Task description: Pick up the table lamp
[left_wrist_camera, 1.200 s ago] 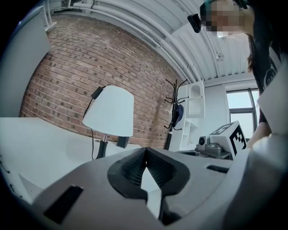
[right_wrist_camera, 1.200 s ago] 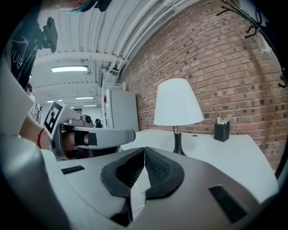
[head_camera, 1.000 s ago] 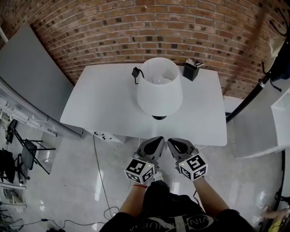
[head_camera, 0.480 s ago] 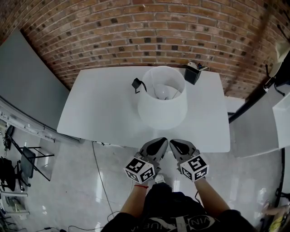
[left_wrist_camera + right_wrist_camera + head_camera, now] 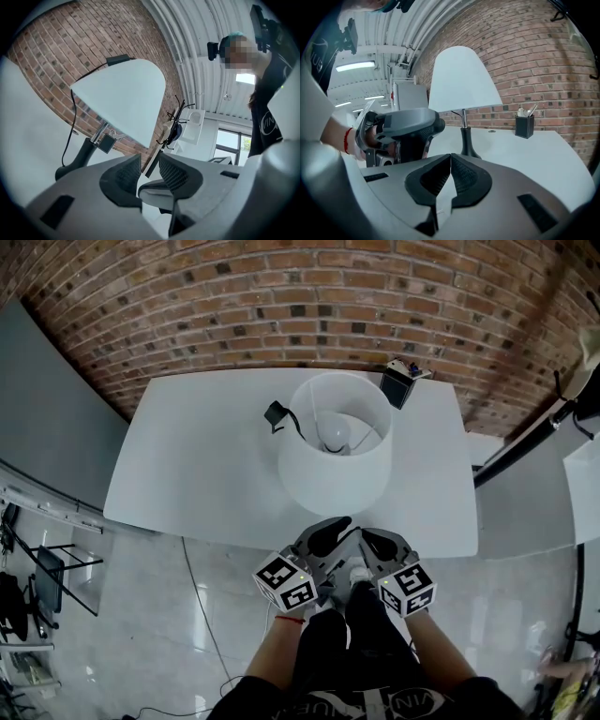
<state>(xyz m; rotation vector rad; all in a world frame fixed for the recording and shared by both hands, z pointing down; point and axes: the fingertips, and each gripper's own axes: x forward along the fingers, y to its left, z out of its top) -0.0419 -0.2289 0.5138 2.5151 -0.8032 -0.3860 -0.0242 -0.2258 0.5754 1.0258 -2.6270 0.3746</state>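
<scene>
Lamp base [image 5: 467, 143] hidden under shade [image 5: 333, 474] in head view; black holder [image 5: 396, 387] contents too small.

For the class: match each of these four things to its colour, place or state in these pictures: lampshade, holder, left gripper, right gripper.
Column one:
1. lampshade
2. holder
3. left gripper
4. right gripper

Column two:
a. shut
b. white
c. black, at the back right of the table
d. open, empty

Pairs: 1-b, 2-c, 3-d, 4-a.
The left jaws have just been opening, with nothing between them.
</scene>
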